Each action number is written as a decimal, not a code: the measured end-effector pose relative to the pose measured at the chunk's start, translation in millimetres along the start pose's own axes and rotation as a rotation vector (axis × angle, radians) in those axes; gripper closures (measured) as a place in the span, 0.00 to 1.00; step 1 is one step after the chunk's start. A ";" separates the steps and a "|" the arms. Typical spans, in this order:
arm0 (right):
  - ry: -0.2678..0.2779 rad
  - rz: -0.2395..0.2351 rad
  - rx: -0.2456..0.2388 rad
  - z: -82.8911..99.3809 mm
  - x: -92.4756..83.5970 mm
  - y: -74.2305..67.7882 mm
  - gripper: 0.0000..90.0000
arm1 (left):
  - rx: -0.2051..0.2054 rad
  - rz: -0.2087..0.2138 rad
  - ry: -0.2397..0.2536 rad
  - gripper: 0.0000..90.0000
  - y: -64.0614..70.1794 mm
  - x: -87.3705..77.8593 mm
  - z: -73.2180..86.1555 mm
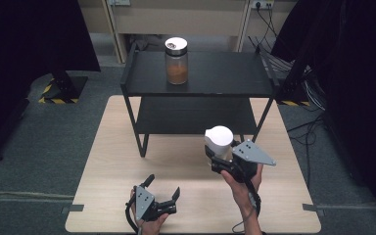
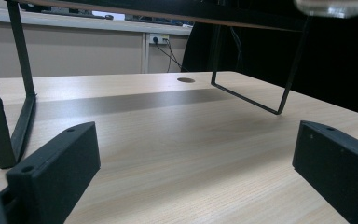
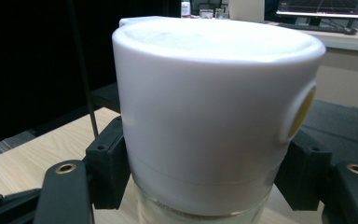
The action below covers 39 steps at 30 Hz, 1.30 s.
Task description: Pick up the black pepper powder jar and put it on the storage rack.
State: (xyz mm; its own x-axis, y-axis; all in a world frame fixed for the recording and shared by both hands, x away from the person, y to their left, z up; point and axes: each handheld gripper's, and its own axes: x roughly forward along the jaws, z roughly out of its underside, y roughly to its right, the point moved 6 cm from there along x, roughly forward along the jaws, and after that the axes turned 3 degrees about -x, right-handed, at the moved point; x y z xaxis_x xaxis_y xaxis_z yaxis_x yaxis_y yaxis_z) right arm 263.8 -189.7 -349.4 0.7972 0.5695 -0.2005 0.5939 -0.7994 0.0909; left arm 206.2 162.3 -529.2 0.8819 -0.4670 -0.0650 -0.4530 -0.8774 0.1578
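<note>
High view: right tongs (image 1: 219,157), lower right of centre, are clamped on a white-lidded jar (image 1: 219,140), held upright above the counter (image 1: 107,161), just in front of the black shelf rack (image 1: 196,73). A jar of brown powder (image 1: 176,61) stands on the rack's top shelf, upper centre. Left tongs (image 1: 162,188) sit at bottom centre, jaws spread, nothing between them.

Left gripper view: both jaws wide apart over bare counter (image 2: 168,140); rack legs (image 2: 279,93) ahead.

Right gripper view: the jar (image 3: 214,116) is in the middle, lid up, long axis vertical, jaws pressing its sides below the lid.
</note>
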 end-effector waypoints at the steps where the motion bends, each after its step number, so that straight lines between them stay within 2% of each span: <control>1: 0.001 -0.007 0.000 -4.2 0.0 0.1 0.34 | -0.001 0.000 0.000 0.00 -0.1 0.0 0.0; 8: 0.013 -0.033 -0.018 -29.8 0.3 2.2 0.34 | -0.002 -0.003 -0.006 0.00 -0.1 0.5 -0.5; 13: 0.016 -0.071 -0.033 -49.4 -0.8 5.6 0.34 | -0.002 -0.003 -0.007 0.00 -0.1 0.6 -0.5; 19: 0.017 -0.128 -0.005 -70.7 0.9 18.3 0.34 | -0.003 -0.004 -0.008 0.00 -0.2 0.7 -0.6; 29: 0.002 -0.171 0.010 -107.7 7.8 38.2 0.34 | -0.004 -0.005 -0.012 0.00 -0.4 1.0 -0.8; 39: -0.006 -0.197 0.001 -137.9 14.7 44.7 0.34 | -0.006 -0.005 -0.017 0.00 -0.2 1.5 -1.1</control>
State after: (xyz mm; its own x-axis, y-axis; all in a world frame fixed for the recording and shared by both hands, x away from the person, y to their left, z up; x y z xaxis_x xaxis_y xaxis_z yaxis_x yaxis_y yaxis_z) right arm 317.0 -190.6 -213.7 0.6648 0.7138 -0.2203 0.7383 -0.6728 0.0479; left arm 207.8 161.9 -528.3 0.8817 -0.4646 -0.0822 -0.4479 -0.8790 0.1636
